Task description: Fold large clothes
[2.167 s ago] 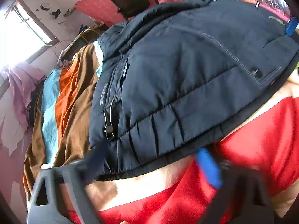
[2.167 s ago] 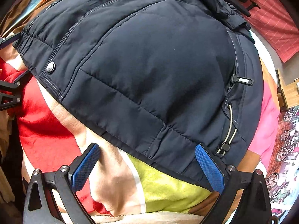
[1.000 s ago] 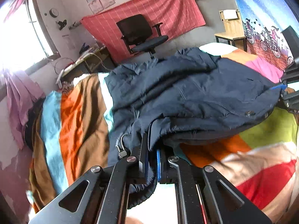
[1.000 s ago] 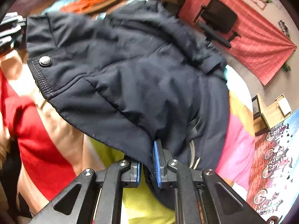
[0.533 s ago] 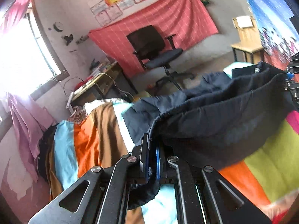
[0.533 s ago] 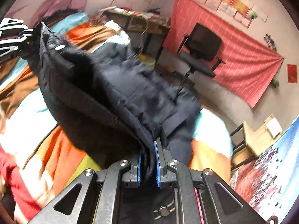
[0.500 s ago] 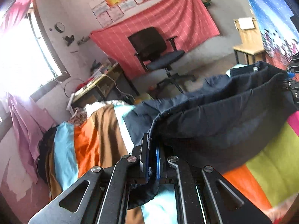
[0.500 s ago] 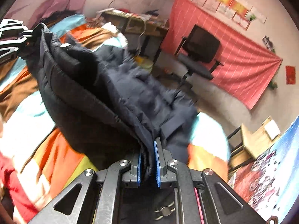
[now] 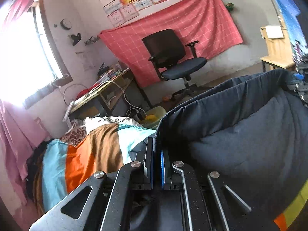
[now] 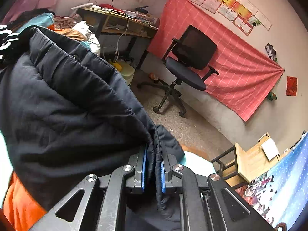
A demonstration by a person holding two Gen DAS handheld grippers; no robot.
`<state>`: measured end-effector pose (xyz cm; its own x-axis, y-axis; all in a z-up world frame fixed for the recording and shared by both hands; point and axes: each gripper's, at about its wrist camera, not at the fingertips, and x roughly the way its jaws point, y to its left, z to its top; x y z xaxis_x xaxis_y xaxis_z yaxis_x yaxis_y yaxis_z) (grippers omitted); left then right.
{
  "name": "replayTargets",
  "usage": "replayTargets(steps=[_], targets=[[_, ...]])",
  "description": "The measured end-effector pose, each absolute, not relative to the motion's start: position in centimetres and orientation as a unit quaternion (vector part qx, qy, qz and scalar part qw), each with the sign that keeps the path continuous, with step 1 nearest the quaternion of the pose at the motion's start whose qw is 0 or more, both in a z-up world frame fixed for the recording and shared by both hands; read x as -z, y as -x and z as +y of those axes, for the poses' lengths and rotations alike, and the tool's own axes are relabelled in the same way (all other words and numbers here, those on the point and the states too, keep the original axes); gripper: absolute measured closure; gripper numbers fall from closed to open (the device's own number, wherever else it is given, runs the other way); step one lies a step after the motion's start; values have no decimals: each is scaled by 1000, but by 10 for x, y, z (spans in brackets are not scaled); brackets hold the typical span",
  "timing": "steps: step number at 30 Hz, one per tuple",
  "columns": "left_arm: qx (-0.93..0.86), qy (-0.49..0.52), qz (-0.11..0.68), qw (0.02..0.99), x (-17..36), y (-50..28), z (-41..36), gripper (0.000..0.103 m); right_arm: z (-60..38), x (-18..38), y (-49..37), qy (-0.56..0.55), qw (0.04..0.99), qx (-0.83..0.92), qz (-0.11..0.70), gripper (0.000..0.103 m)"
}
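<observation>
A dark navy padded jacket [image 9: 240, 130] hangs stretched between my two grippers, lifted above the striped bed cover [image 9: 92, 150]. My left gripper [image 9: 156, 154] is shut on the jacket's hem at its left corner. My right gripper [image 10: 154, 154] is shut on the hem at the other corner; the jacket [image 10: 63, 104] sags in folds to its left. The right gripper shows at the far right of the left wrist view [image 9: 302, 84]. The left gripper shows at the far left of the right wrist view [image 10: 5, 40].
A black office chair [image 9: 173, 57] stands before a red checked cloth on the wall [image 9: 173, 19]. A cluttered desk [image 9: 104, 94] is under the window. A wooden stand [image 10: 254, 157] sits at the right. A pale bin [image 10: 127, 71] is on the floor.
Both grippers closed on the jacket's hem and lifted it off the bed. Over the last half second they rose and tilted further, so the bed has dropped lower in view.
</observation>
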<state>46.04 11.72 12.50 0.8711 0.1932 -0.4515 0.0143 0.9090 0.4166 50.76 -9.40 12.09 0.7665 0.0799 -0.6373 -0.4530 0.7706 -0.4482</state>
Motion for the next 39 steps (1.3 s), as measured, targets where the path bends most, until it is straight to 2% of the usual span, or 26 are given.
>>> replayTargets(steps=[9,15,17,20,21,22,23,24,25,28,31,34,38,39], targets=[[-69,-196,260,943,-82,-534,127,99,-73,-85,-576,294,903,-119,290,92],[-75,-209,286,932,-52,-556,133,98,-67,-51,-604,284,904,-119,297,92],[-71,-206,283,934,-52,-557,135,98,-64,-43,-604,288,904,-115,294,89],[-63,-194,272,941,-58,-553,140,86,-63,-39,-601,288,909,-110,281,87],[-61,-188,264,944,-61,-552,142,71,-65,-41,-602,283,911,-109,279,86],[-58,-179,255,948,-65,-548,145,52,-66,-42,-602,278,914,-109,276,79],[-56,-165,240,955,-71,-542,149,44,-70,-47,-601,267,918,-111,271,67],[-57,-156,231,959,-76,-538,150,33,-76,-52,-598,251,924,-117,264,60],[-55,-137,217,965,-83,-530,154,30,-79,-56,-596,242,927,-123,260,49],[-45,-104,201,973,-99,-514,157,29,-89,-71,-587,216,934,-142,246,48],[-8,-83,197,977,-106,-498,149,25,-99,-81,-576,184,936,-166,250,41],[55,-60,234,969,-99,-501,136,22,-107,-85,-569,136,932,-212,261,31],[77,-34,303,949,-78,-527,125,21,-94,-74,-575,114,919,-233,296,29],[68,-34,309,948,-74,-534,124,16,-91,-71,-577,110,917,-237,301,29]])
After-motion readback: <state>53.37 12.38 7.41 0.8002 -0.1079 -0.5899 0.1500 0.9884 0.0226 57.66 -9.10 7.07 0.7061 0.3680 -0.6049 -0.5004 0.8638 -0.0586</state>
